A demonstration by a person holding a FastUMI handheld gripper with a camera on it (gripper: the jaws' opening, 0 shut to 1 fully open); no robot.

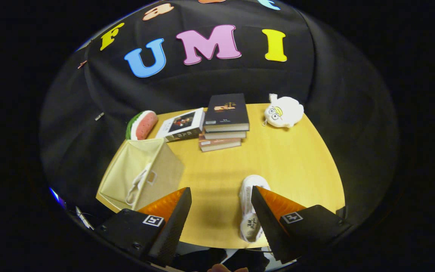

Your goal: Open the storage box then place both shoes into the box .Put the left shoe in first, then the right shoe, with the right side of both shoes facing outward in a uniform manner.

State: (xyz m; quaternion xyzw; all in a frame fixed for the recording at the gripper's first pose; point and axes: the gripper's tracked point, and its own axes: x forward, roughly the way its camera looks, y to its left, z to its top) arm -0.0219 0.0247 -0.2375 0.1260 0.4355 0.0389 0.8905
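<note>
Black cloth walls close in a yellow wooden table (289,158), which takes up the middle of the frame. At the bottom of the frame the gripper (221,215) hangs above the near edge of the table with its 2 fingers spread wide apart and nothing between them but bare tabletop.

A white shoe (250,206) lies in the lower right of the frame, against the inner edge of the right finger (268,219), which hides part of it. Its long axis runs roughly along the line of the fingers, one end nearer the table's edge and the other pointing toward the middle of the table. Which shoe of the pair it is I cannot tell.

The beige fabric storage box (142,173) sits in the lower left of the frame, just beyond the left finger (172,219), at the table's left corner. It appears open on top, with something white inside or hanging on its front face; whether that is the other shoe I cannot tell.

So shoe and box lie on opposite sides of the gripper, well apart. To take the shoe, the gripper would likely need to shift right until the shoe lies between the fingers, then carry it leftward across to the box.

Across the upper middle of the frame lie a stack of 3 books (225,121), 1 more book (181,124), a watermelon-slice toy (142,124) and a white plush toy (283,110).
</note>
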